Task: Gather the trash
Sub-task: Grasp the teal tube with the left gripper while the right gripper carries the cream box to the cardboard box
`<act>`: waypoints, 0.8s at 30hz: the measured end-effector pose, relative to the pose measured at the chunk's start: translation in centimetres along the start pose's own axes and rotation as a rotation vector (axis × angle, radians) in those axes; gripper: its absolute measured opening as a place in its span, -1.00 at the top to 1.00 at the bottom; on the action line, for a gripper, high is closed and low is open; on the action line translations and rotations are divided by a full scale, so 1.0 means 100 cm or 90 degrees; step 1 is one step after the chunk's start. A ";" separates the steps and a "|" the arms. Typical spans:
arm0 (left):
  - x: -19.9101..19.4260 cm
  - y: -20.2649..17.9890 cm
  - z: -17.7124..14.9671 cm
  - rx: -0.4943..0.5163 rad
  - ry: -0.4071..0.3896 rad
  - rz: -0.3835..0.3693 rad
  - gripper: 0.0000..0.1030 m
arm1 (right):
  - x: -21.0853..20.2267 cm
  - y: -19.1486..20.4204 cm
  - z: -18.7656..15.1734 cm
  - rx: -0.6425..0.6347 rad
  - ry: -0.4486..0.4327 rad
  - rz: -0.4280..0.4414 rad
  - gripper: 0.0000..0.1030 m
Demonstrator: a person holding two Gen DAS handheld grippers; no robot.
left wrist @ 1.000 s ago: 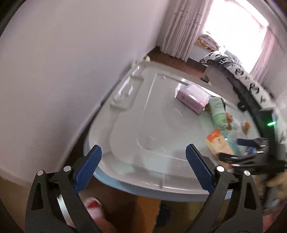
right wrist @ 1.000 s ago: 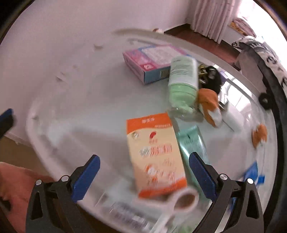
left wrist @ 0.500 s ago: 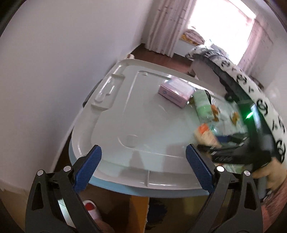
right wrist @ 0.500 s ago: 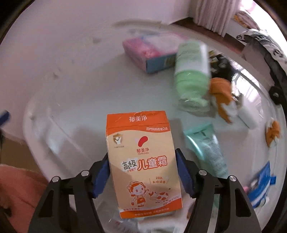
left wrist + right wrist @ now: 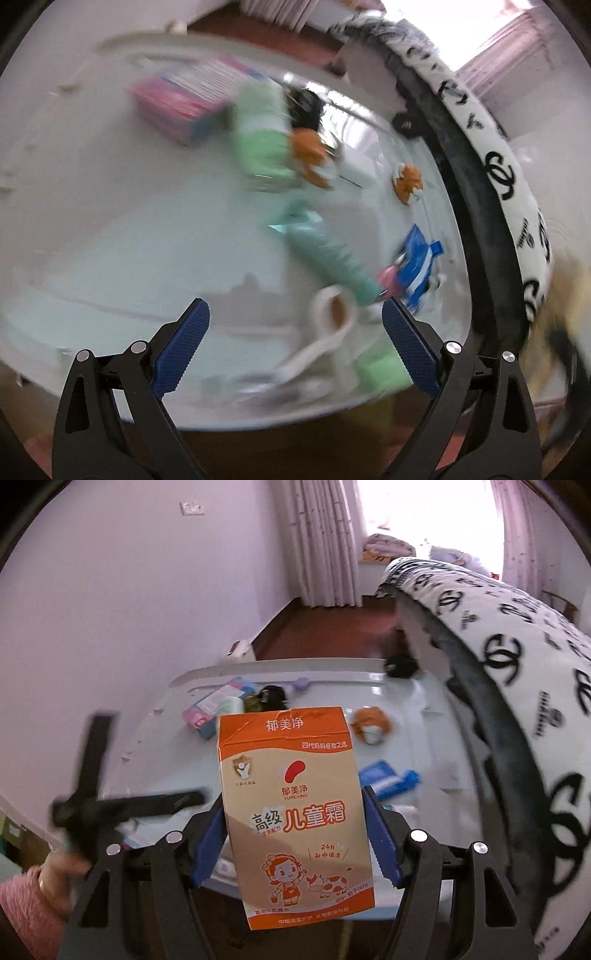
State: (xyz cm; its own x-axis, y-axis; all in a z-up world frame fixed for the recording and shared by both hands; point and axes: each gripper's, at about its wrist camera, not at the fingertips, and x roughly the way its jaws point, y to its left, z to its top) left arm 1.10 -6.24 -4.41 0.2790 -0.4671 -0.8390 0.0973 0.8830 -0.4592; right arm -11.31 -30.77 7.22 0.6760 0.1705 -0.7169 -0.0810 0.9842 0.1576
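Observation:
My right gripper (image 5: 295,834) is shut on an orange carton (image 5: 295,805) with a cartoon girl and cow, held upright above the pale plastic bin lid (image 5: 406,709). In the blurred left wrist view my left gripper (image 5: 293,317) hovers open over the lid (image 5: 110,221), nothing between its blue pads. Just beyond its tips lie a white scoop (image 5: 328,321) and a teal tube (image 5: 325,254). Further off are a blue wrapper (image 5: 417,266), a green bottle (image 5: 264,147), a pink box (image 5: 184,107) and orange scraps (image 5: 408,182).
A bed with a black-and-white printed cover (image 5: 517,664) runs along the lid's right side. A white wall (image 5: 110,609) stands to the left. A hand in a pink sleeve (image 5: 33,897) holds the left gripper at the lower left. Curtains and a bright window are at the back.
My right gripper closed on the orange carton and lifted it off the lid. My left gripper swung right, from the bare part of the lid to above the trash pile.

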 end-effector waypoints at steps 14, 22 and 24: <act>0.089 -0.052 0.032 -0.103 0.109 0.126 0.38 | -0.010 -0.043 -0.027 0.075 -0.012 0.060 -0.31; 0.039 -0.045 0.020 -0.033 0.056 0.048 0.39 | -0.016 -0.034 -0.030 0.075 -0.017 0.066 -0.31; 0.012 -0.045 0.012 0.004 0.031 0.033 0.39 | -0.017 -0.026 -0.031 0.061 -0.015 0.067 -0.31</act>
State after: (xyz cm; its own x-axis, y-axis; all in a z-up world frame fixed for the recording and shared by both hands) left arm 2.16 -10.73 -2.97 0.2377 -0.4218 -0.8750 0.0903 0.9065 -0.4125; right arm -14.53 -33.48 5.97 0.6847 0.2706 -0.6767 -0.0831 0.9515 0.2963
